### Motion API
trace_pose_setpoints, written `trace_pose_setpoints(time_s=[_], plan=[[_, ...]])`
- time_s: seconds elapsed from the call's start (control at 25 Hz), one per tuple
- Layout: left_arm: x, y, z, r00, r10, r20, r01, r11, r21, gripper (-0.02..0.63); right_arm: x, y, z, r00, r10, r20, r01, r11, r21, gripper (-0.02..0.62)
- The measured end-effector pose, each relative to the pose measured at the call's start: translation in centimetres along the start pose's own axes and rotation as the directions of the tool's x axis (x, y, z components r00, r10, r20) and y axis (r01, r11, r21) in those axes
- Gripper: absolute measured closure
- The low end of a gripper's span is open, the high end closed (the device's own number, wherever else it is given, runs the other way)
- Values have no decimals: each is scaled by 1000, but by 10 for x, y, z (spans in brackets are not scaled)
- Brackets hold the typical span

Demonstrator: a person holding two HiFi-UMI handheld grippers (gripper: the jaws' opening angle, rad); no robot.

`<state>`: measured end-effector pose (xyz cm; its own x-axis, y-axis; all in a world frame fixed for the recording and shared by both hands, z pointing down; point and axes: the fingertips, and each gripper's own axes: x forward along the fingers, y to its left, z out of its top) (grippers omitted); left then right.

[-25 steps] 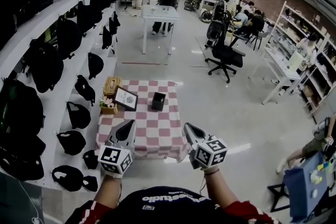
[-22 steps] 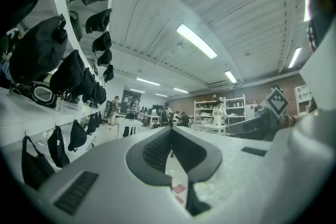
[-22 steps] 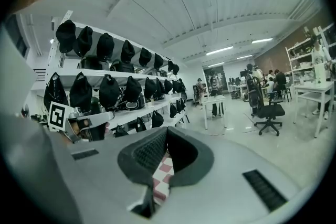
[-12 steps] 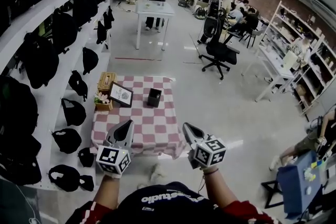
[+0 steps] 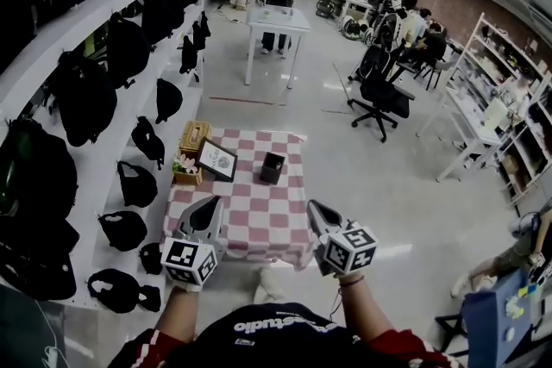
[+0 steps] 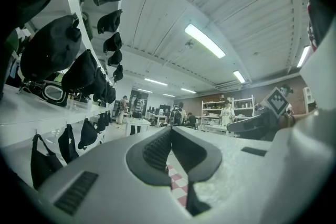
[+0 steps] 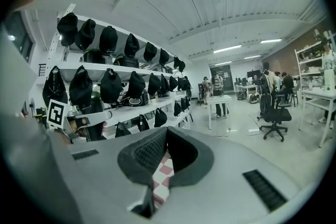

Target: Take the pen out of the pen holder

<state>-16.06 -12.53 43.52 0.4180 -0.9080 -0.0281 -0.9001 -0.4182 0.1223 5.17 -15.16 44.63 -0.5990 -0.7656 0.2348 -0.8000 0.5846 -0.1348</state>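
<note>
A small black pen holder (image 5: pixel 272 167) stands on a low table with a red and white checked cloth (image 5: pixel 259 215); at this distance I cannot make out a pen in it. My left gripper (image 5: pixel 210 206) and right gripper (image 5: pixel 315 209) are held side by side over the table's near edge, well short of the holder. Both are shut with nothing between the jaws. In the left gripper view the left gripper (image 6: pixel 170 132) shows its pads pressed together, with a sliver of checked cloth (image 6: pixel 176 180) below. The right gripper (image 7: pixel 165 132) looks the same in the right gripper view.
A framed picture (image 5: pixel 216 159), a wooden tissue box (image 5: pixel 193 136) and a small flower box (image 5: pixel 184 171) stand on the table's left side. White shelves with black bags (image 5: pixel 129 47) line the left. A white table (image 5: pixel 278 21), an office chair (image 5: pixel 382 95) and people are farther back.
The head view has swung a little, so the table and holder sit slightly lower and more to the right than half a second ago. Both grippers stay shut in the same place.
</note>
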Motion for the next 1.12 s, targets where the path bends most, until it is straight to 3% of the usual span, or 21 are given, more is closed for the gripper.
trace_pose_setpoints(time_s=[0.32, 0.64, 0.92, 1.12], plan=[[32, 15, 6, 1000, 28, 7, -28, 1000, 9, 600, 27, -28, 14, 1000, 14, 17, -14, 1000, -2, 592], [93, 7, 24, 1000, 4, 29, -5, 999, 36, 600, 46, -74, 44, 998, 8, 62, -6, 1000, -25, 592], [123, 7, 23, 1000, -1, 16, 0, 999, 39, 600, 61, -102, 43, 998, -22, 51, 24, 999, -37, 591], [129, 11, 20, 1000, 10, 6, -10, 999, 38, 600, 75, -104, 28, 1000, 1, -11, -2, 998, -60, 508]])
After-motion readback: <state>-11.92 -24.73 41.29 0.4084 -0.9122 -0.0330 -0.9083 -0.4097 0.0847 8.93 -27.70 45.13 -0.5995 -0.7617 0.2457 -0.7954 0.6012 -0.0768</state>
